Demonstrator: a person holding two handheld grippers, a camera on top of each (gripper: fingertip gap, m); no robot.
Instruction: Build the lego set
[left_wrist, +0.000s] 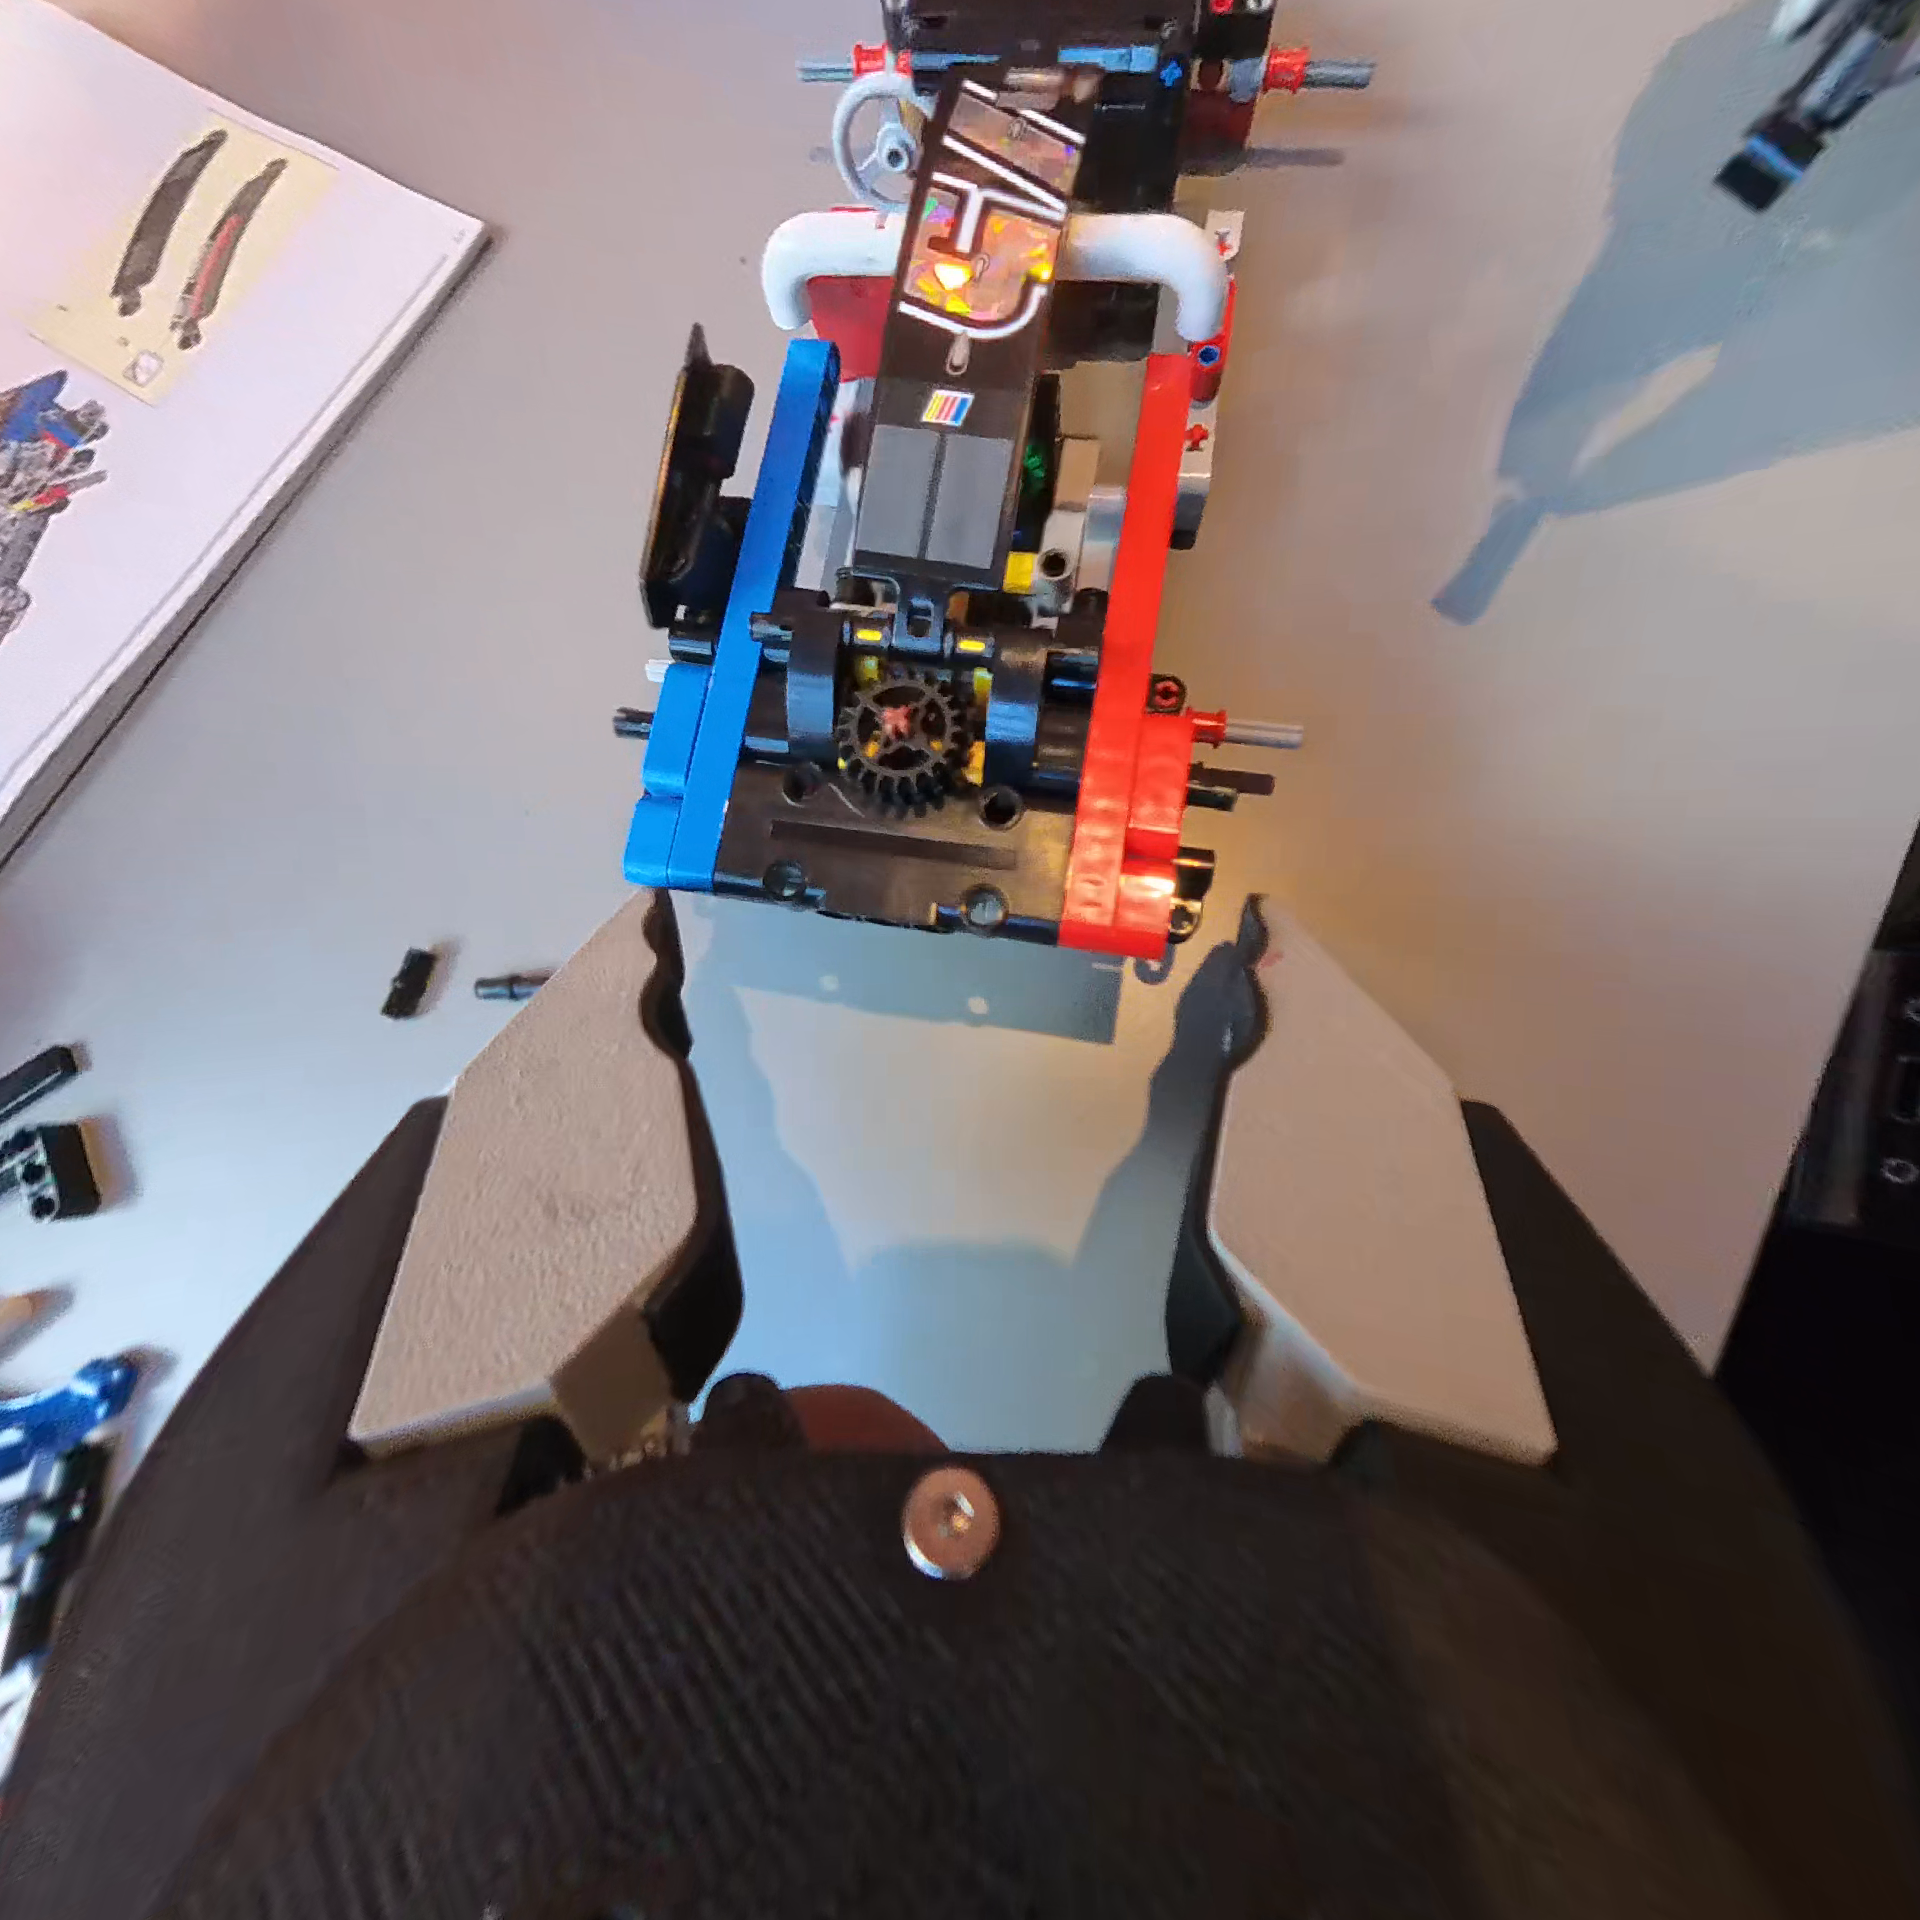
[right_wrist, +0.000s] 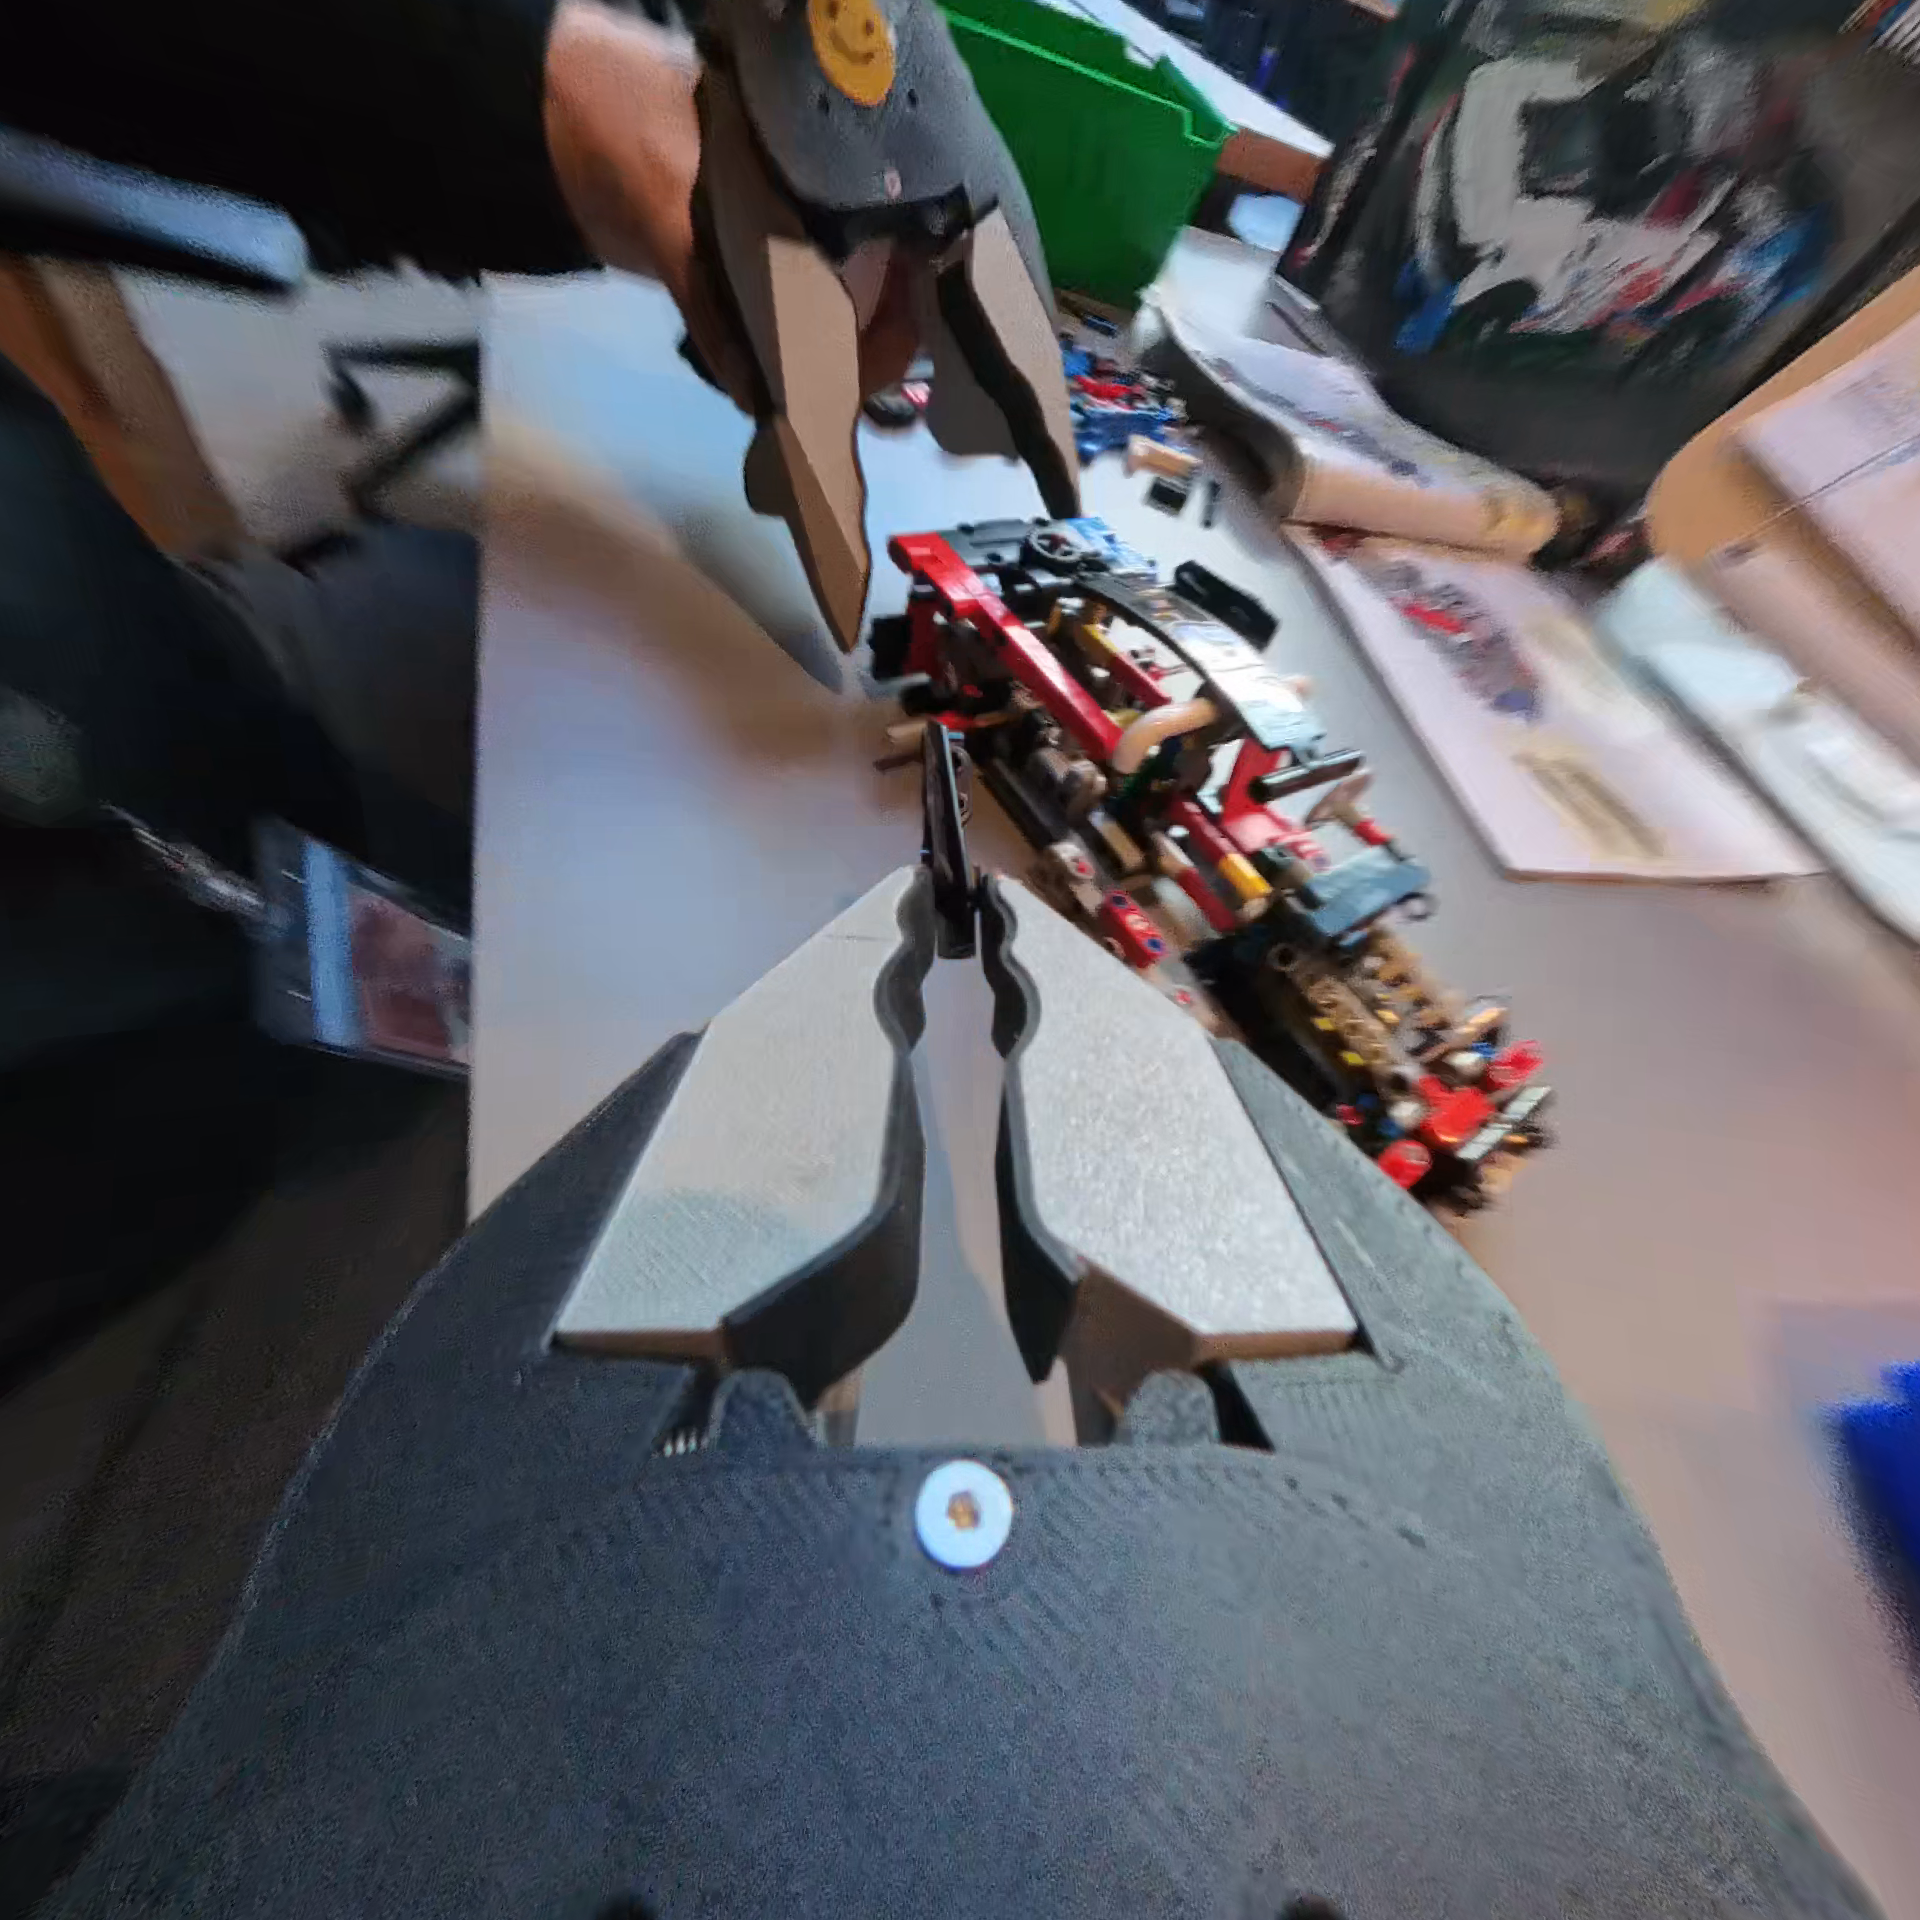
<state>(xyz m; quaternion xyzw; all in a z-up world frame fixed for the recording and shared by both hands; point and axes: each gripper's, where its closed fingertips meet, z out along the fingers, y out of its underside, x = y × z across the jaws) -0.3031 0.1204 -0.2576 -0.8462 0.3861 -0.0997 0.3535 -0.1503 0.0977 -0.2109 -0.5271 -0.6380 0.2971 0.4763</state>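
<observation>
Left wrist view: left tongs (left_wrist: 951, 935) wide, empty, poised just behind rear of lego car chassis (left_wrist: 925, 582) on surface (left_wrist: 364, 727), likely to steady it.
Right wrist view: right tongs (right_wrist: 954, 902) pinching black beam (right_wrist: 945, 831), aimed at chassis side for fitting.

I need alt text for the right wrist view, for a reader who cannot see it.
The right gripper is shut on a thin black piece and holds it close to the side of a long red and black lego car on a pale table. The left gripper hangs open above the car's far end.
</observation>
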